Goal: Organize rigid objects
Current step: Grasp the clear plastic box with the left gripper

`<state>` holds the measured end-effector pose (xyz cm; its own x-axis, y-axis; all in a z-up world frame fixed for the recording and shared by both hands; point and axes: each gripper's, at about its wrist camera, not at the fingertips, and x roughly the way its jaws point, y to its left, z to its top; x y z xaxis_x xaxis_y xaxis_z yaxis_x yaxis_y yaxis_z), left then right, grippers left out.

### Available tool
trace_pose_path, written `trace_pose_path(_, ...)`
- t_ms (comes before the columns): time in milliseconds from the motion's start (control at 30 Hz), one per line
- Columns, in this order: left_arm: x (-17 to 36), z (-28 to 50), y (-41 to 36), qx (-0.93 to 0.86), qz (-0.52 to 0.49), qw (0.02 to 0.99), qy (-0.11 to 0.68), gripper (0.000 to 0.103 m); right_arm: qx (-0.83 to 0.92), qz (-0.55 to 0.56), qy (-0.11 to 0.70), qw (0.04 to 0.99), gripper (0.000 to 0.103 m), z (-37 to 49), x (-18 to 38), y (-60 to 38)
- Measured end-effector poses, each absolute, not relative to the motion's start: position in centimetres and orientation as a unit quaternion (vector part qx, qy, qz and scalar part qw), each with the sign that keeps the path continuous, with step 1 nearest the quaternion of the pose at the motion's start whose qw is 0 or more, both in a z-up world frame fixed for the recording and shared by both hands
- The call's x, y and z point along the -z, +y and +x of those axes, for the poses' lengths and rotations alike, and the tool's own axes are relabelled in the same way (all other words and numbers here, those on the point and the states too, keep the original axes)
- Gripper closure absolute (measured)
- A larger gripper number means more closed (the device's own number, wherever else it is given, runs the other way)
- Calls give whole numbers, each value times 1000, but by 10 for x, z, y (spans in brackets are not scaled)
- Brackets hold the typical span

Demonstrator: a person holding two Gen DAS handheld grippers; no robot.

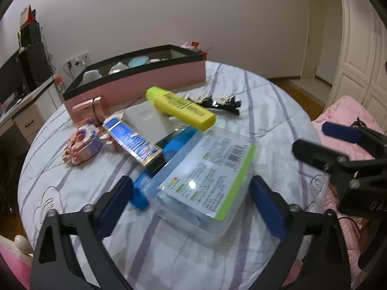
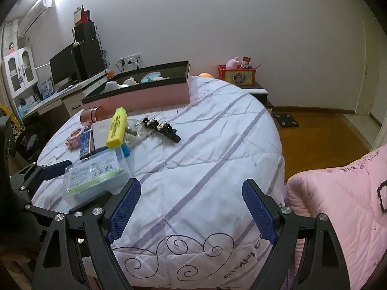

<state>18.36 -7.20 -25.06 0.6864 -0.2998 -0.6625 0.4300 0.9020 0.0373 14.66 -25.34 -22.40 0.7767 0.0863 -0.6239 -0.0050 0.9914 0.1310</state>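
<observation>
A clear plastic box [image 1: 205, 176] with a green-edged label lies on the striped bed cover [image 1: 261, 101]. My left gripper [image 1: 191, 183] straddles the box, one blue pad close to each side; it looks open. Behind the box lie a yellow highlighter-shaped case [image 1: 181, 107], a blue foil carton [image 1: 133, 142], a blue marker [image 1: 174, 145], a white case [image 1: 145, 120] and black binder clips [image 1: 217, 104]. In the right wrist view, my right gripper [image 2: 191, 184] hangs open over bare cover, to the right of the clear box [image 2: 94, 174], with nothing between its fingers.
A long pink storage box [image 2: 140, 96] with a black rim holds several items at the far side of the bed. A pink patterned carton [image 1: 82, 147] and a rose-gold case [image 1: 89, 108] lie at the left. A pink quilt [image 2: 338, 205] is at the right, a desk with a monitor [image 2: 63, 65] at the left.
</observation>
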Motion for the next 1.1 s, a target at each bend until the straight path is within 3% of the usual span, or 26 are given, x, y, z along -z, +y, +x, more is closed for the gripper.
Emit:
trace_pose_path(67, 247, 182, -76, 208, 99, 913, 338, 25, -29, 64, 339, 938, 16, 149, 227, -253)
trace_pose_path(333, 234, 169, -72, 212, 103, 921, 310, 27, -41, 75, 333, 939, 16, 150, 225, -252)
trace_pose_path(400, 226, 163, -66, 224, 102, 922, 300, 35, -45, 79, 327, 940, 16, 151, 221, -251)
trace_pose_path(567, 213, 160, -46, 233, 78, 923, 297, 35, -50, 69, 323, 942, 16, 160, 214, -241)
trace_pose_path(767, 235, 169, -46, 260, 55, 901, 344, 36, -70, 64, 335, 937, 16, 169, 220, -223)
trace_pose_path(1100, 254, 184, -71, 248, 64, 899, 354, 37, -53, 69, 359, 929, 16, 165, 233, -232)
